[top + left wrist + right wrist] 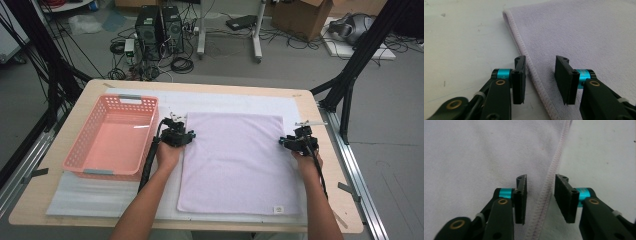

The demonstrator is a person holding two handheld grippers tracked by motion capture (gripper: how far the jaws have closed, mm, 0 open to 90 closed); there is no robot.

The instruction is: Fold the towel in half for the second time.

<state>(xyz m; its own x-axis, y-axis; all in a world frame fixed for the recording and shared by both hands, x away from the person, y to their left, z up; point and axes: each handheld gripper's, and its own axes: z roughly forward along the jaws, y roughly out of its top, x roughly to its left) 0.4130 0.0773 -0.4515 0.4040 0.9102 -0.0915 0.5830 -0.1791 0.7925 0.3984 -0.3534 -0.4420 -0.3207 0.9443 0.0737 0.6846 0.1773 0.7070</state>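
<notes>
Towel point(237, 162): we list one lilac terry towel, spread flat on the white mat point(75, 197), with both grippers posted at its far side edges.
Left gripper point(540, 80): we see the jaws spread, astride the towel's stitched left hem; one jaw stands over bare mat, the other over the cloth. The pads do not yet press on anything.
Right gripper point(540, 198): we see the jaws spread here too, straddling the right hem, which runs up between them; cloth lies on one side, mat on the other. No pinch yet.
Basket point(112, 137): we note a pink slotted basket just outside the left gripper, away from the towel, with nothing visible inside.
Label point(279, 209): we note a small white tag at the towel's near right corner, well behind the right gripper.
Step in hand: we judge it the taking of both side hems, likely ahead of a fold.
Next move: we judge both pairs of jaws must close squarely on the hems, catching the edge and not the mat beneath, then lift together.
</notes>
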